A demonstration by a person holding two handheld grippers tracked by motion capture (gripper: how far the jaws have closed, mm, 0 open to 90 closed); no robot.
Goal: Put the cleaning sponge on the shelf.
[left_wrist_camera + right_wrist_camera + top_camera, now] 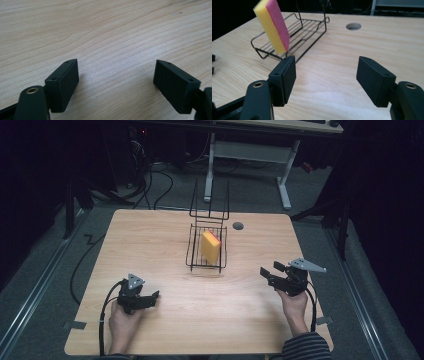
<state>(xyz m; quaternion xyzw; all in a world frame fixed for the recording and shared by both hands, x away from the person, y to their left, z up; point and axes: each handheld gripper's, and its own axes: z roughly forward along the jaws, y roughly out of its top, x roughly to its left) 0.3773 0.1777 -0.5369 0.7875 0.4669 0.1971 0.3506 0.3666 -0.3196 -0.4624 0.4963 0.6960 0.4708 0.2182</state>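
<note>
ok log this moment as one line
sponge: tilted in wire rack | left gripper: open, empty, low over table | right gripper: open, empty, beside rack

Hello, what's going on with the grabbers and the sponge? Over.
Left gripper open, empty, low over table. Right gripper open, empty. Sponge stands on edge in wire rack. Nothing in the way.

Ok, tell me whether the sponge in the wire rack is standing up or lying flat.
Standing, tilted. The sponge rests on its narrow edge in the wire rack, leaning over, pink face to one side.
</note>
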